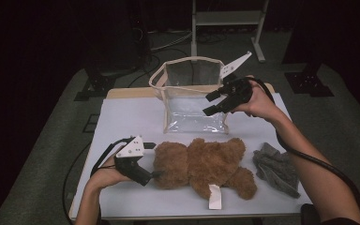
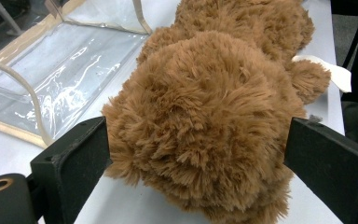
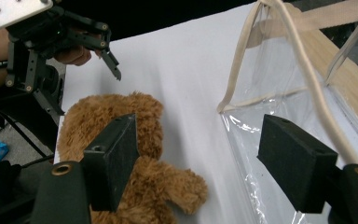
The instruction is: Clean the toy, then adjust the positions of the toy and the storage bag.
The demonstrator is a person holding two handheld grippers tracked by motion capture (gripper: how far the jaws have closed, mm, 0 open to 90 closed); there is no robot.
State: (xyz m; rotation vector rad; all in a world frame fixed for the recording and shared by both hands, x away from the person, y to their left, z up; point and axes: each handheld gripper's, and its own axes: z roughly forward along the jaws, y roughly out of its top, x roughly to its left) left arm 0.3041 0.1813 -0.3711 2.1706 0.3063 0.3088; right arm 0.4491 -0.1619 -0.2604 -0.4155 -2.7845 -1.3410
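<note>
A brown teddy bear [image 1: 201, 166] lies on the white table [image 1: 131, 117] with its head to the left. My left gripper [image 1: 152, 161] is open, one jaw on each side of the head. In the left gripper view the furry bear [image 2: 205, 116] sits between the left gripper's [image 2: 198, 140] wide jaws, brushing the left one. A clear bag [image 1: 194, 112] with beige trim stands open behind the bear. My right gripper [image 1: 207, 104] hovers open at its front right corner. The right gripper [image 3: 200, 140] frames the bag's [image 3: 307, 116] edge, with the bear [image 3: 168, 186] below.
A grey cloth [image 1: 276, 168] lies crumpled at the table's right end. A white tag [image 1: 214, 197] sticks out from the bear toward the front edge. A metal stand [image 1: 225, 18] rises on the floor beyond the table.
</note>
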